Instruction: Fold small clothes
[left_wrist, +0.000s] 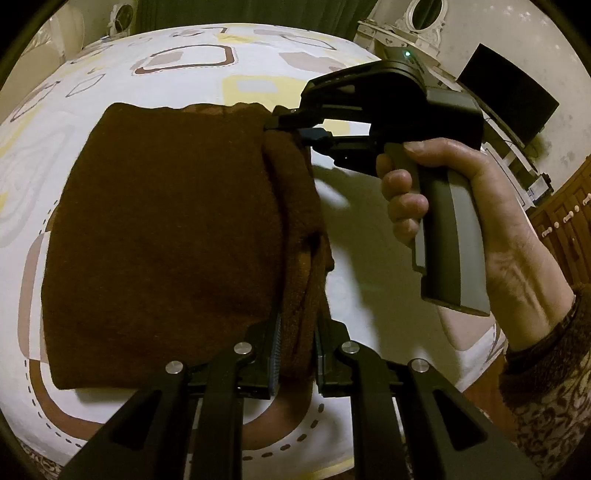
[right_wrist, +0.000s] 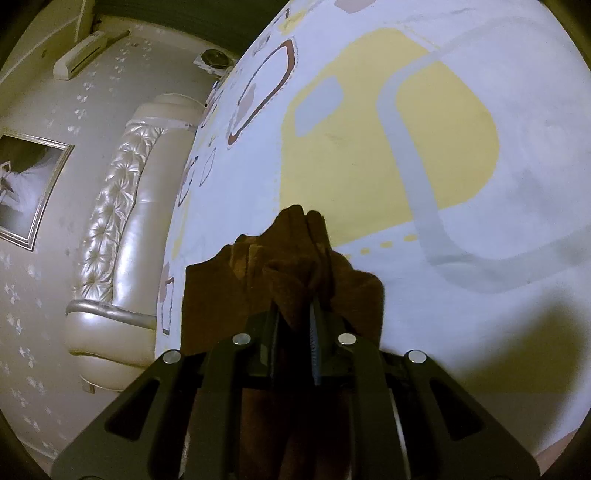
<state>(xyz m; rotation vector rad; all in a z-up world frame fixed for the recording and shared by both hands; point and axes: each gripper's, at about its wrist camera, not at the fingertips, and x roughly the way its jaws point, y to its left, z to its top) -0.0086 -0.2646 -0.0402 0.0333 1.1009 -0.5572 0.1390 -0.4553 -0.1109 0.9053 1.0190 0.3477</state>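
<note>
A: Where's the brown knit garment?

B: Centre-left, on the patterned bedsheet. Left gripper and right gripper both pinch its bunched right edge.

A: Handling?

B: Soft, light, floppy; grip 2 corners.

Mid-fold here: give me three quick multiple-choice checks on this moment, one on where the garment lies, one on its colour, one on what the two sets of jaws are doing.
1. Where does the fuzzy brown knit garment lie?
A. on the patterned white bedsheet
B. on a wooden floor
C. in a basket

2. What colour is the garment?
A. blue
B. brown
C. white

3. What are the left gripper and right gripper doing?
A. both open, clear of the cloth
B. only one holds the cloth
C. both shut on the garment's edge

Answers: 1 A, sheet shows all round it; 2 B, brown in both views; 3 C, fabric is pinched between each pair of jaws.
</note>
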